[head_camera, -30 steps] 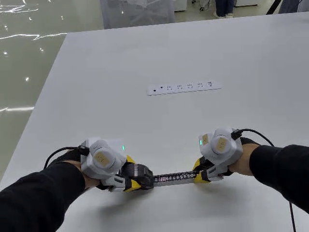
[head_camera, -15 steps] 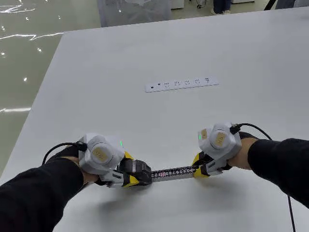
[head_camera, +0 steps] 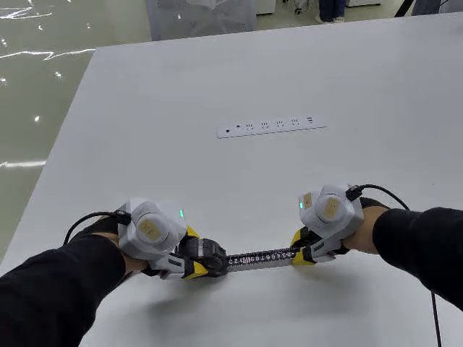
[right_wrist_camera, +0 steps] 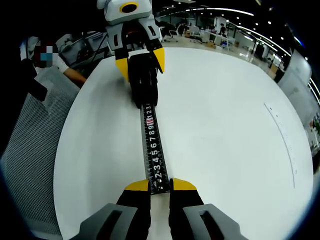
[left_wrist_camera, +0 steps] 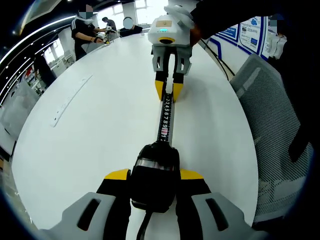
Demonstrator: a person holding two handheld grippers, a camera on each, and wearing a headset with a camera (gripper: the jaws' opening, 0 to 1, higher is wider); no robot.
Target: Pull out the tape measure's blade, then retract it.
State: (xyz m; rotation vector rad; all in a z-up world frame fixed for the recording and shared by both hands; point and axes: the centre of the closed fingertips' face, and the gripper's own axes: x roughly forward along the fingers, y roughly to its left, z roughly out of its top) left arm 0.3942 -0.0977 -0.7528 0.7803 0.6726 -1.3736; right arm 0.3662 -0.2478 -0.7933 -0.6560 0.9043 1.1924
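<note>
Left tool [head_camera: 199, 255], right tool [head_camera: 297, 251]: both closed, face-to-face.

The left gripper [head_camera: 194, 269] and right gripper [head_camera: 299, 257] are cased in rounded light-grey shells [head_camera: 168, 235], each marked with a tan square patch [head_camera: 150, 230] and a green light [head_camera: 181, 214], with yellow-tipped jaws. A black cable [head_camera: 87, 220] is attached to each. Black sleeves [head_camera: 58, 296] are worn, and possibly dark gloves [head_camera: 98, 228].

Black numerals 2 to 9 run along the blade [right_wrist_camera: 153, 150]
</note>
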